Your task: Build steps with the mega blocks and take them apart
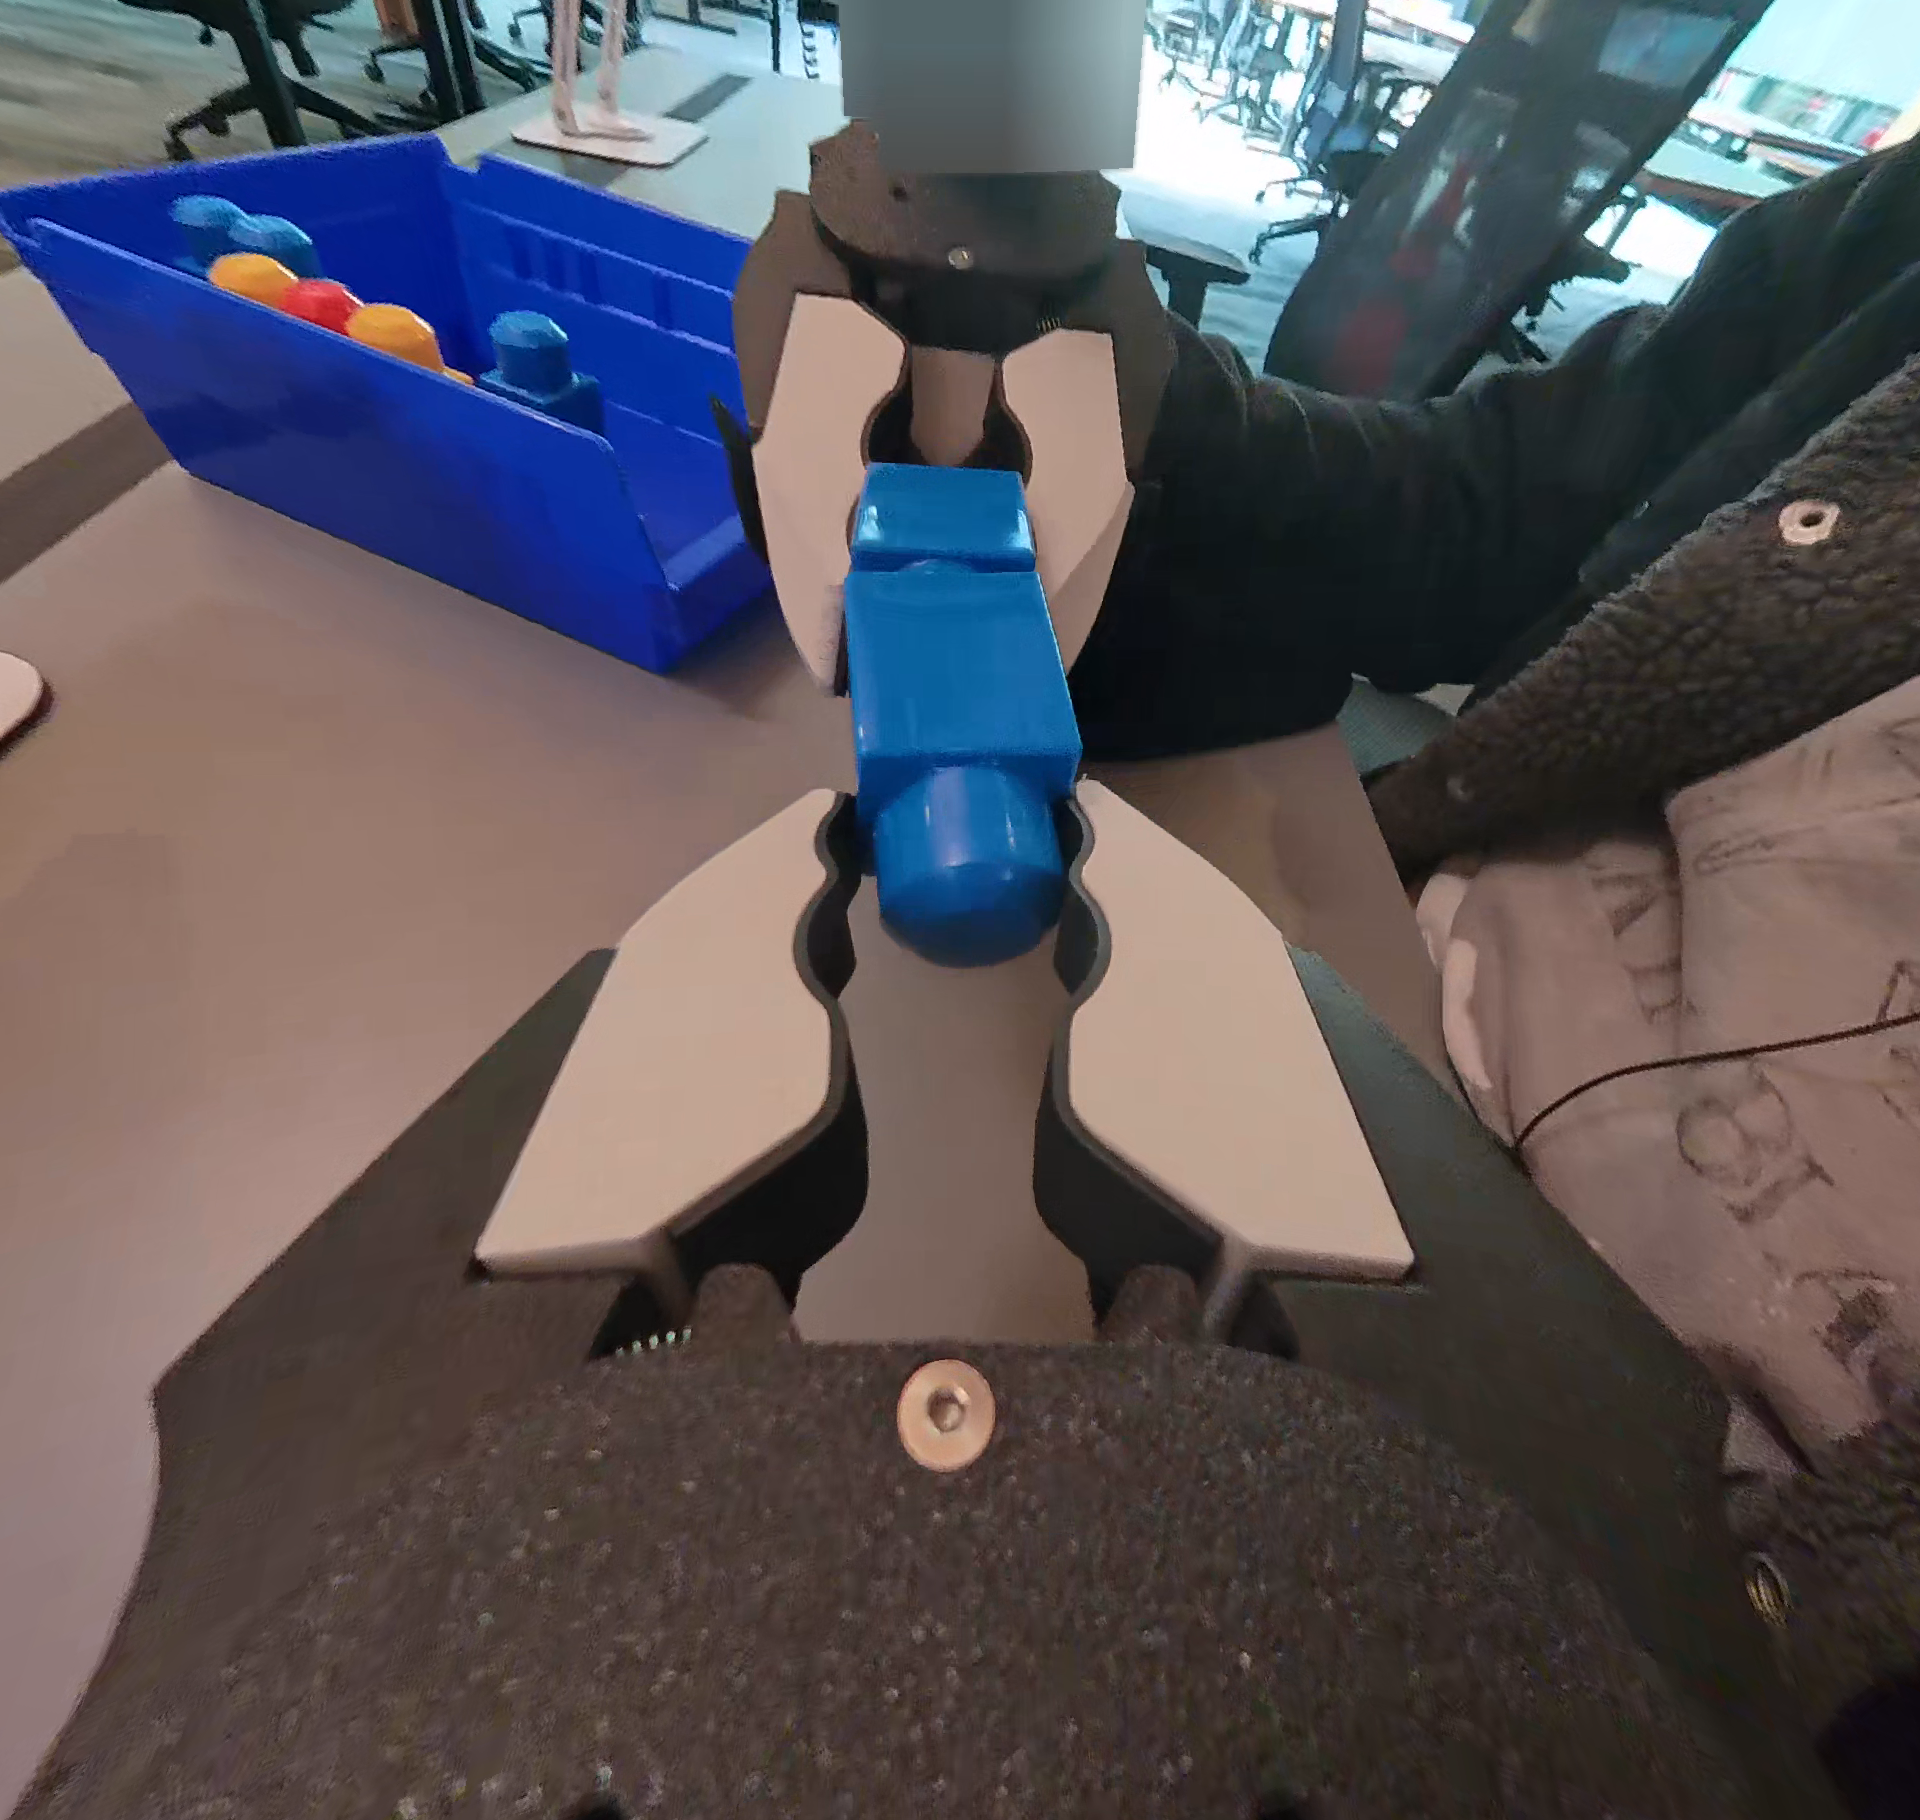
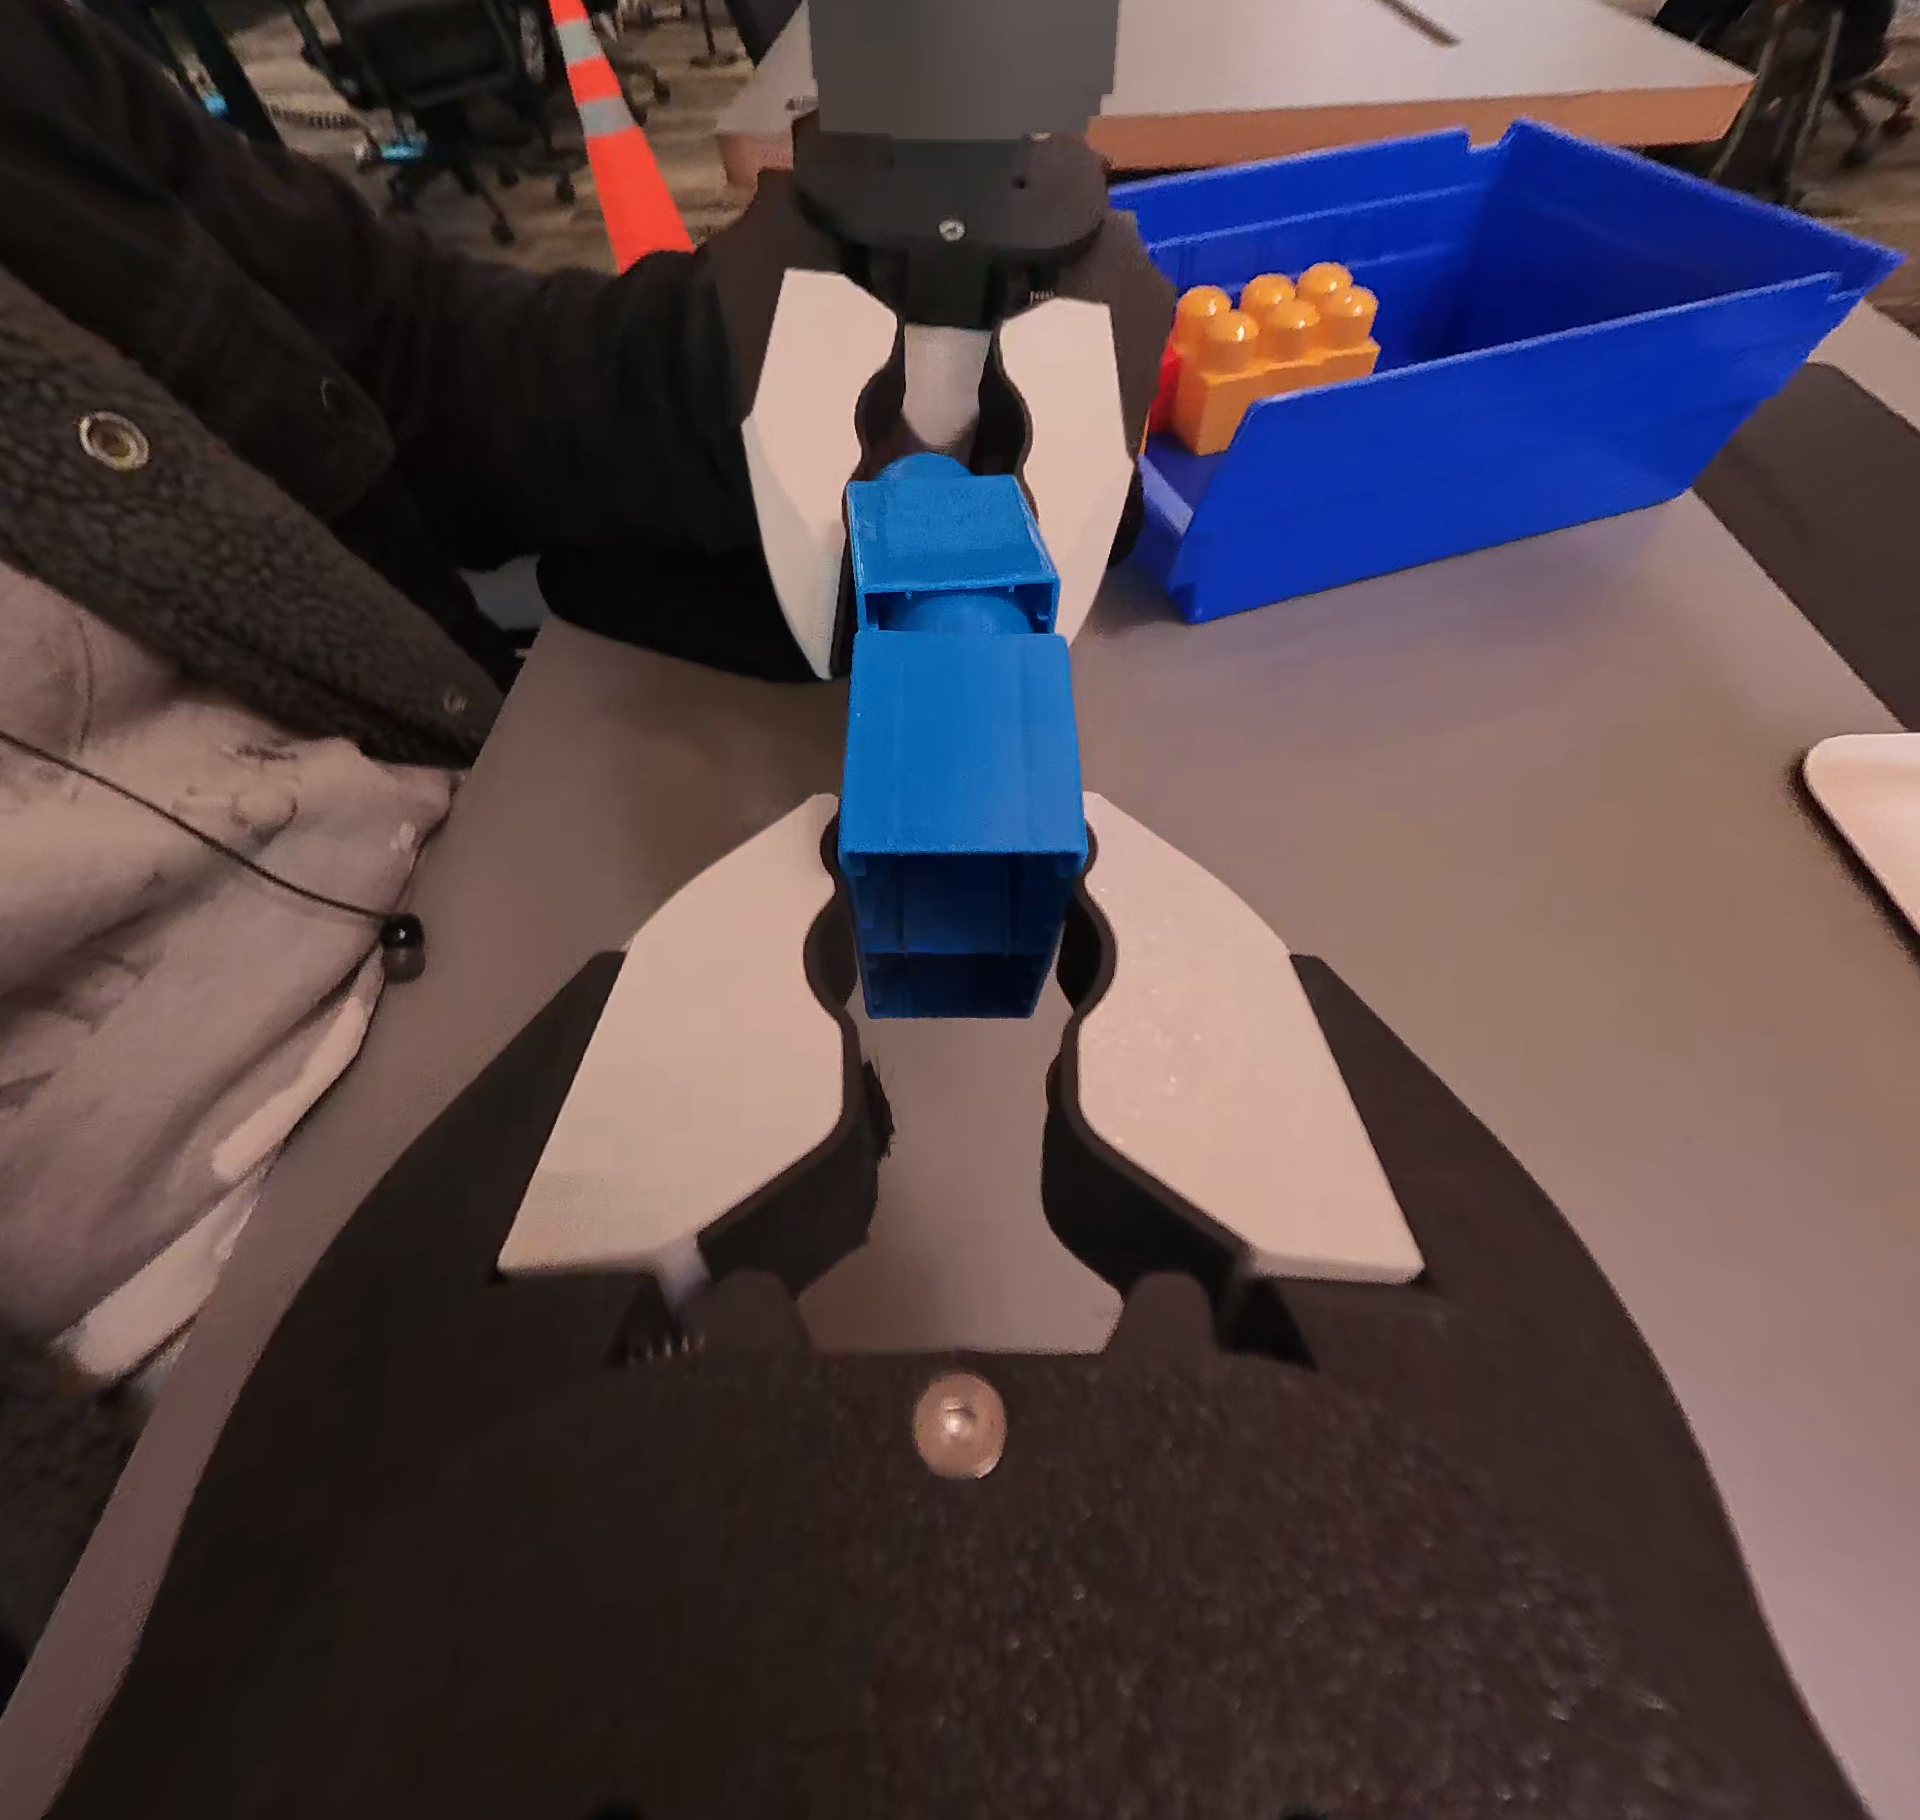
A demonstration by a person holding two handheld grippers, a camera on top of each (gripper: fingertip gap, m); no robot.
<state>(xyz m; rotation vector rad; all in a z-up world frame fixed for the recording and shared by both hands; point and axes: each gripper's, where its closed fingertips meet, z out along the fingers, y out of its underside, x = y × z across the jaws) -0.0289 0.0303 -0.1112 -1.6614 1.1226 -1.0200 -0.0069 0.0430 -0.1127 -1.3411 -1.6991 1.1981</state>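
Two single-stud blue mega blocks are held end to end above the grey table [image 1: 312, 835]. My left gripper [image 1: 956, 835] is shut on the near blue block [image 1: 956, 690], whose stud points at the camera. My right gripper [image 1: 940, 617] faces it and is shut on the far blue block [image 1: 940, 513]. In the right wrist view, my right gripper [image 2: 961, 835] grips its block [image 2: 961, 752] with the hollow underside toward the camera. That block's stud sits in the hollow of the left gripper's block [image 2: 945, 544], with a narrow gap between the bodies. The left gripper [image 2: 945, 627] is beyond.
A blue bin [image 1: 416, 492] stands on the table beside the grippers and holds orange, red and blue blocks; the right wrist view shows the bin [image 2: 1558, 440] with an orange block [image 2: 1278, 347]. A person's dark sleeves and jacket lie close alongside. A white object [image 2: 1870, 814] lies at the table edge. Less than 4 cm separates the two grippers' tips. The white object [image 2: 1870, 814] is about equally far from each gripper, around 30 cm.
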